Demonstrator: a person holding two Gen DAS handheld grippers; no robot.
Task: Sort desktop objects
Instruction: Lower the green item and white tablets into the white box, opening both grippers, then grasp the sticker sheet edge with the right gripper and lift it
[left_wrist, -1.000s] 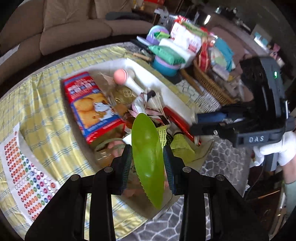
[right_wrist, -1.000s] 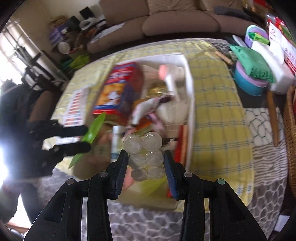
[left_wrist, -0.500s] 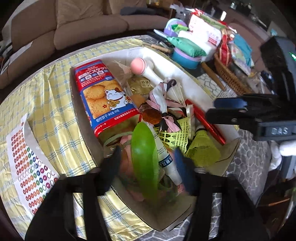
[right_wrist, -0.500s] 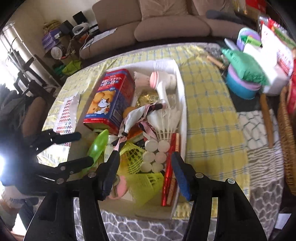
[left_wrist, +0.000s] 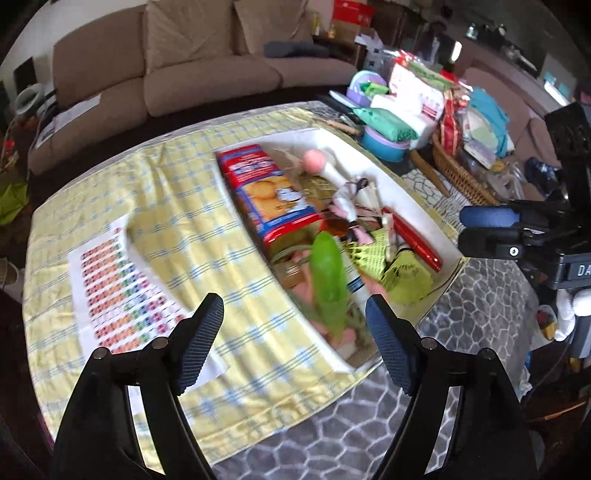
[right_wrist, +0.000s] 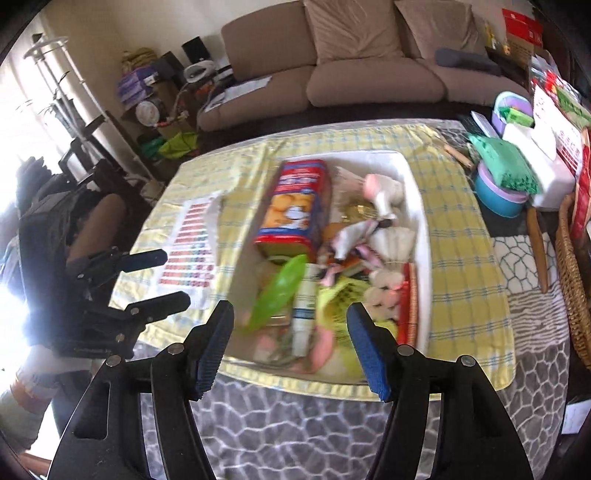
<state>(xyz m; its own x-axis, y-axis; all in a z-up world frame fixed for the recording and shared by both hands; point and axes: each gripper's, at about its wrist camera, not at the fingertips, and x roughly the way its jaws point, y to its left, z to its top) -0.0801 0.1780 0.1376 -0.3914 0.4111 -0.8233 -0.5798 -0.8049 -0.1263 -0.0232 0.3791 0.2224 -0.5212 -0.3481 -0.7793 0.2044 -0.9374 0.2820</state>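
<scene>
both grippers gape wide, holding nothing.
green plastic knife (left_wrist: 328, 284) lies in white tray (left_wrist: 417, 206), long axis pointing away, just ahead of left gripper (left_wrist: 293, 338), nearer than right gripper (right_wrist: 290, 349).

Left tool (left_wrist: 294, 326) and right tool (right_wrist: 290, 341) both gape wide, fingers apart, nothing between them

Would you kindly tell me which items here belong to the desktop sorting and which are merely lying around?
Part of the job:
- white box, the container
- green plastic knife
- biscuit tin
- yellow shuttlecocks
- red tube
- left gripper and right gripper, both open

Just lying about:
- sticker sheet
- wicker basket
- blue bowl
- sofa
</scene>
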